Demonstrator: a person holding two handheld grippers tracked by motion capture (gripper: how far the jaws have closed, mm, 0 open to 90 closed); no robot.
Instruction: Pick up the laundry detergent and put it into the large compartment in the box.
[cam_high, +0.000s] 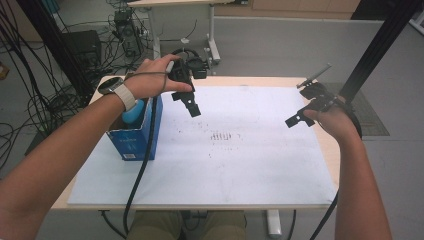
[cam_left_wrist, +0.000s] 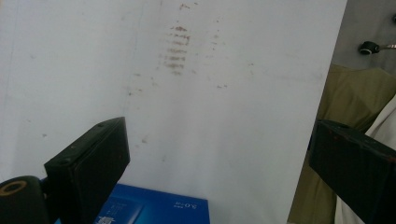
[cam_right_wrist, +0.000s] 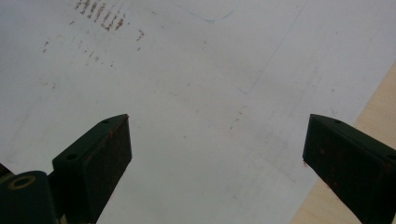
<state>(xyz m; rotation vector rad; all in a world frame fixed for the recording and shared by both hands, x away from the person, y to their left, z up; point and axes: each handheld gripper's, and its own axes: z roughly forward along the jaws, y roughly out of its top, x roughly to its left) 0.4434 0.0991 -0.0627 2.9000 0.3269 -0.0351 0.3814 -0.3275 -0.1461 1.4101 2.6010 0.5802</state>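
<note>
My left gripper (cam_high: 187, 102) hangs above the back left of a white sheet (cam_high: 225, 150), held by a hand with a wristwatch. In the left gripper view its jaws (cam_left_wrist: 219, 135) stand wide apart with nothing between them, and the top of a blue box (cam_left_wrist: 154, 212) lies just below. That blue cardboard box (cam_high: 135, 137) stands open on the sheet's left edge with a light blue rounded object (cam_high: 134, 114) inside. My right gripper (cam_high: 302, 107) hovers over the sheet's right edge. It is open (cam_right_wrist: 215, 126) and empty above bare sheet.
Brown smudge marks (cam_high: 222, 136) dot the middle of the sheet. The wooden table (cam_high: 332, 150) shows as a narrow strip to the right of the sheet. A black cable (cam_high: 142, 170) trails from the left gripper across the box's front. Cables and desk legs crowd the floor behind.
</note>
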